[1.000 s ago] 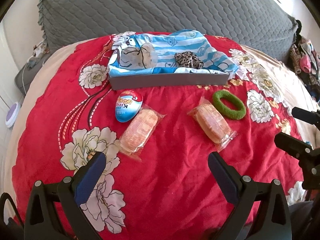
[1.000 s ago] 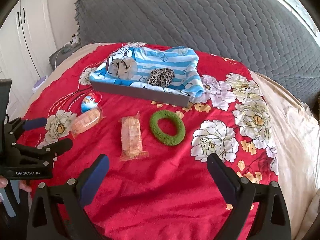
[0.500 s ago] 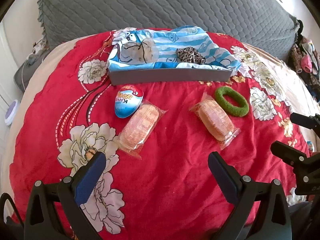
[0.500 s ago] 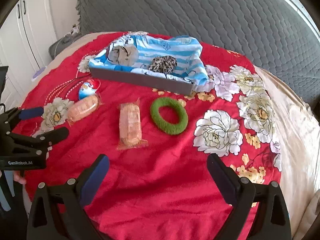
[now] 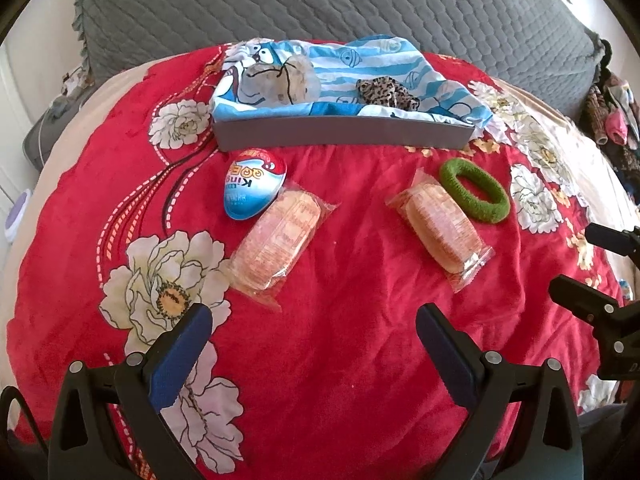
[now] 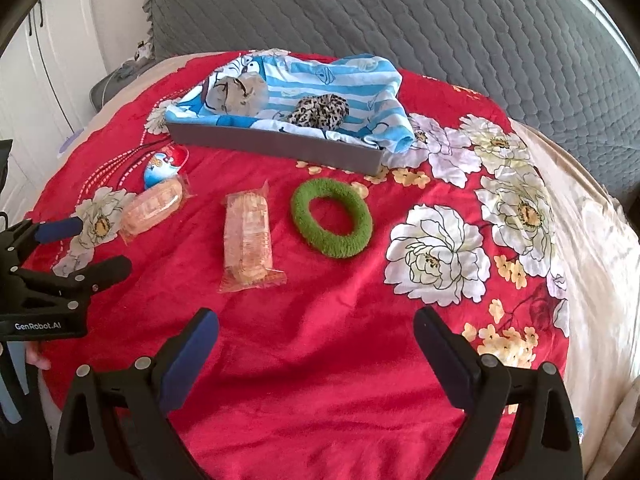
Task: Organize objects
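On the red floral blanket lie a blue egg-shaped toy, two wrapped orange snack packs and a green hair ring. Behind them stands a grey tray lined with blue striped cloth, holding a leopard scrunchie and a clear round item. My left gripper is open, just short of the left pack. My right gripper is open, nearer than the ring and the right pack.
A grey quilted cushion rises behind the tray. A beige sheet covers the bed's right side. Clothes are piled at far right. White cupboard doors stand at left. A fingertip shows under the left gripper.
Both grippers have moved forward and lower toward the items on the blanket, which now look larger. Both stay open. No object has moved.
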A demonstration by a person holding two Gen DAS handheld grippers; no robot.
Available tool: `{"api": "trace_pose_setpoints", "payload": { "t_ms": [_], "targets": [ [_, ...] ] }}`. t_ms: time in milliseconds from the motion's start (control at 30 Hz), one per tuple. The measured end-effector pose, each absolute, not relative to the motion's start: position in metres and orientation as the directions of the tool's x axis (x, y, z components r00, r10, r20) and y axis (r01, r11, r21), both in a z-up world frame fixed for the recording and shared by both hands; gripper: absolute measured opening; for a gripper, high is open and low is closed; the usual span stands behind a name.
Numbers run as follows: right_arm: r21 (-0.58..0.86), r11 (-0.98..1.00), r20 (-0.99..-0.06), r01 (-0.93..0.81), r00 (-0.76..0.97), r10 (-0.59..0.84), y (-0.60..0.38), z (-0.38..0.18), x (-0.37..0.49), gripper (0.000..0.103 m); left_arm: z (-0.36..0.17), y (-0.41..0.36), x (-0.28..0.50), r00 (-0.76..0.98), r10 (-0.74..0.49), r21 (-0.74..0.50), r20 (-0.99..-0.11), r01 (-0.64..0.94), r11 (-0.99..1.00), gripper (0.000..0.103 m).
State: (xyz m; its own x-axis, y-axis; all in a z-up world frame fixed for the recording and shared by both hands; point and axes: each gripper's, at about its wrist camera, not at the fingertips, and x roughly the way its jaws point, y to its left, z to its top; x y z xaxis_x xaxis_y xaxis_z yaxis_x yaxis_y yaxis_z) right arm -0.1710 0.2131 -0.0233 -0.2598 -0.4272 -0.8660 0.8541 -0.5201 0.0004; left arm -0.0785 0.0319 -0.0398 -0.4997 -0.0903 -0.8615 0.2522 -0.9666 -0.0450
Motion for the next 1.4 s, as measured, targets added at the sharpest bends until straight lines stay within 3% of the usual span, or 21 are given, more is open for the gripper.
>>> {"api": "trace_pose_setpoints", "payload": {
  "t_ms": [1400],
  "targets": [
    [-0.022, -0.55, -0.88, 0.835, -0.277, -0.385, 0.183, -0.049, -0.219, 0.099, -0.077, -0.001, -0.115, -0.459, -0.085, -0.079, -0.885, 0.327, -0.942, 0.102]
  ]
}}
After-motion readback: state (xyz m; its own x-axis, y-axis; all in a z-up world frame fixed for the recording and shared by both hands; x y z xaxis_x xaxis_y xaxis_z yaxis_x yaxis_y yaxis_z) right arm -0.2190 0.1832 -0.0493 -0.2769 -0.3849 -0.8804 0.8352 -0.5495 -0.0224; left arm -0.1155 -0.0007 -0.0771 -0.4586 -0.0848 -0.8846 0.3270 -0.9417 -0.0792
